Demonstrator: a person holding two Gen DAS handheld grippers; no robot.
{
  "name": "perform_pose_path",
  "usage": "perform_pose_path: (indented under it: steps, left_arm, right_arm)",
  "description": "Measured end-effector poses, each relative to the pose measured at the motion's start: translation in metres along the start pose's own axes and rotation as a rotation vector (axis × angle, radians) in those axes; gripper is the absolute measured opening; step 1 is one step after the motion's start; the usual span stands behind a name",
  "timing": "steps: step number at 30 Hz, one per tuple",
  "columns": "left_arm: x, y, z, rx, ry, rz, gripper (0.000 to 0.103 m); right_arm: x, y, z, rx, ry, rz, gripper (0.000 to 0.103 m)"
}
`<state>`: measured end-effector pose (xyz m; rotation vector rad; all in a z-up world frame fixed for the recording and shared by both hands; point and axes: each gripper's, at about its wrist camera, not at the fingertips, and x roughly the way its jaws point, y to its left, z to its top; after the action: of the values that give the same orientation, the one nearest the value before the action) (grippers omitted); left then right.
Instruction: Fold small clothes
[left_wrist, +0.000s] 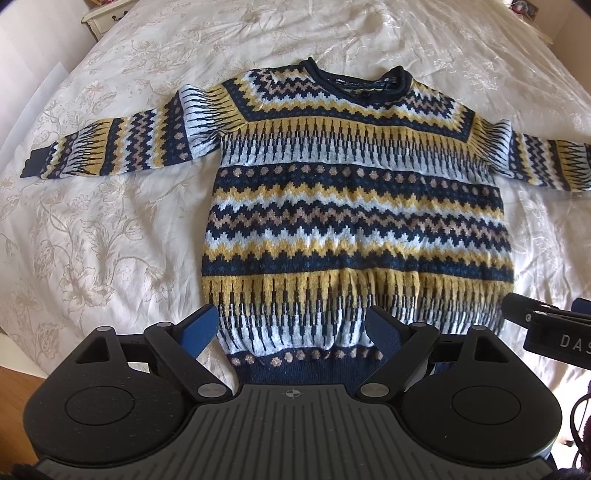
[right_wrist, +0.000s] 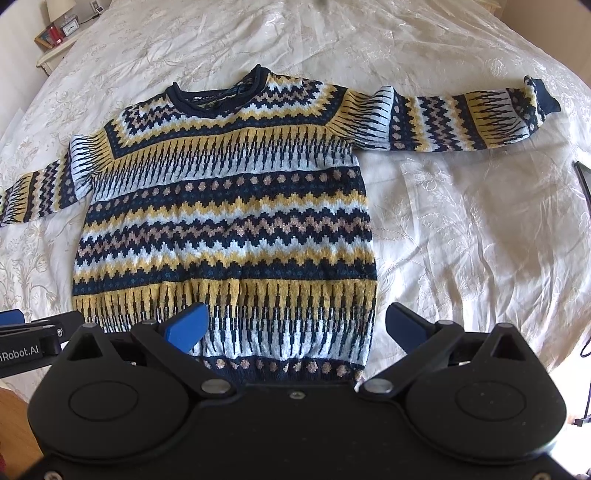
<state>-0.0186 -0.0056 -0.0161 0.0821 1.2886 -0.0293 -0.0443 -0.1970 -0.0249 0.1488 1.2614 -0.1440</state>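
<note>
The sweater (left_wrist: 354, 199) is laid flat, face up, on the bed (left_wrist: 110, 229), with its long axis running from the hem at the bed's near edge to the collar toward the far edge, and with both sleeves stretched out sideways toward the bed's left and right edges. Both claws are poised above the hem band and pointed steeply down at it, so the garment lies ahead of and below each of them. The left claw (left_wrist: 291, 330) is held wide, nothing between its blue pads, and is placed over the hem's left part, one pad appearing just off the sweater's left side seam. The right claw (right_wrist: 297, 326) is likewise spread wide and holds nothing, and it straddles the hem's right corner, its outer pad over bare bedcover. Whether any pad already touches the knit cannot be told for certain, since the fisheye flattens the gap. The left sleeve (left_wrist: 110, 147) is nearer the left claw and the right sleeve (right_wrist: 461, 118) nearer the right one, each well apart from its claw and farther up the bed. The next move is judged to hinge on that layout: either the hem is pinched at both ends and carried toward the collar, or each sleeve is reached by the claw on its own side.
</note>
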Motion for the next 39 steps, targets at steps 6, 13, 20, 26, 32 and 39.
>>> perform_pose_path:
  steps: [6,13,20,26,32,39]
  left_arm:
    - [0.002,0.001,-0.001,-0.005,0.007,0.001,0.086]
    - [0.002,0.002,-0.002,-0.005,0.009,0.001,0.086]
    - [0.002,0.002,-0.004,-0.006,0.009,0.002,0.086]
    - [0.002,0.003,-0.006,-0.008,0.010,0.001,0.086]
    - [0.006,0.006,-0.003,-0.010,0.024,0.001,0.086]
    - [0.014,0.007,0.002,-0.006,0.045,0.000,0.086]
  right_arm:
    - [0.001,0.000,-0.001,-0.004,0.009,0.003,0.102]
    - [0.001,0.002,-0.001,-0.013,0.009,0.003,0.102]
    - [0.002,0.003,-0.001,-0.019,0.012,0.002,0.102]
    - [0.002,0.004,0.000,-0.027,0.014,0.004,0.102]
    - [0.005,0.007,0.001,-0.034,0.022,0.005,0.102]
    - [0.011,0.010,0.002,-0.035,0.040,0.006,0.102]
